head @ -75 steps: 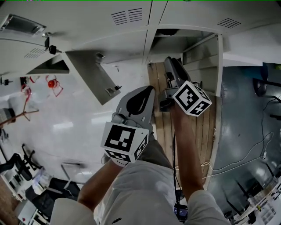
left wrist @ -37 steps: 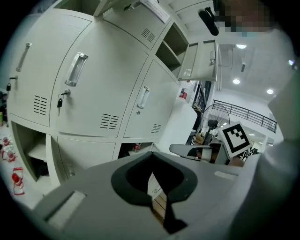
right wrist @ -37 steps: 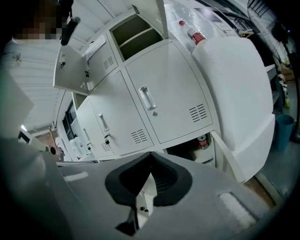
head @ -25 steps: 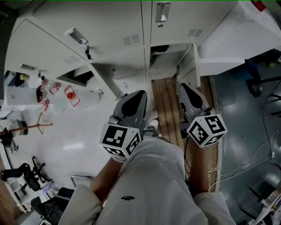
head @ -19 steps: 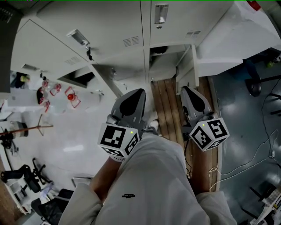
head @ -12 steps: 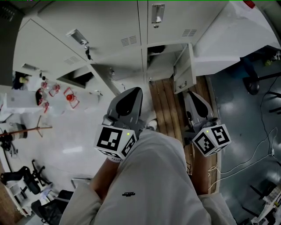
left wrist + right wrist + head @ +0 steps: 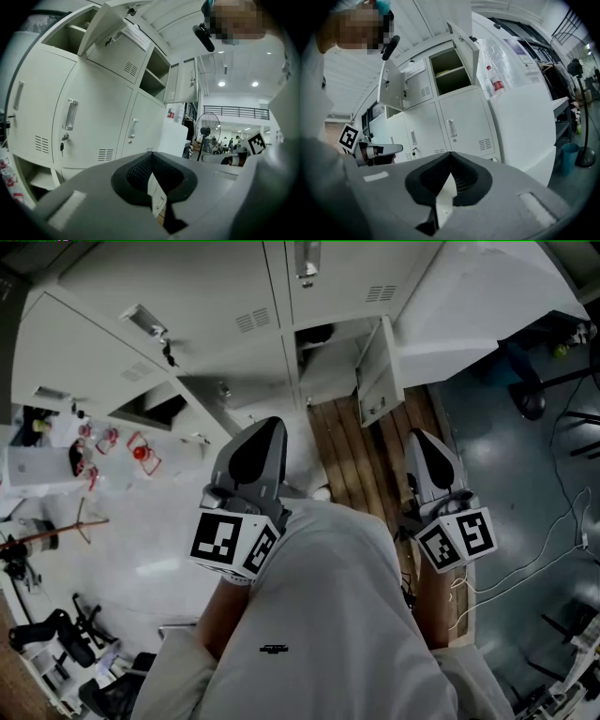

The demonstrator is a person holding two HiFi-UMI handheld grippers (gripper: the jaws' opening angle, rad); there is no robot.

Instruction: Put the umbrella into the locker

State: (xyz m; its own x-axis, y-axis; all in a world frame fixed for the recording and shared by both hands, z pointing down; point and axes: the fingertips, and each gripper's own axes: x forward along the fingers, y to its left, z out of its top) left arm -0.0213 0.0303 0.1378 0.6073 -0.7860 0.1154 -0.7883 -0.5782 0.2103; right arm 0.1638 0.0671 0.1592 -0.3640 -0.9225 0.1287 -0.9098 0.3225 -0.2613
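**Locker open, dark shape inside**

Noted as a pale grey metal locker (image 7: 330, 371), one unit in a bank of like compartments. Stands with door (image 7: 373, 367) swung out to the right, interior exposed. Holds a dark shape (image 7: 319, 334) at the far end of the opening. Too small to identify.

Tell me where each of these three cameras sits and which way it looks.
Head view: on the person's head, looking steeply down the lockers to the floor; shows forearms, light clothing, left tool, right tool.
Left gripper view: rides the left tool, looking along its shut jaws at closed locker doors; right tool at right.
Right gripper view: rides the right tool, facing an open locker compartment; left tool at left.
Shared: all see the lockers.
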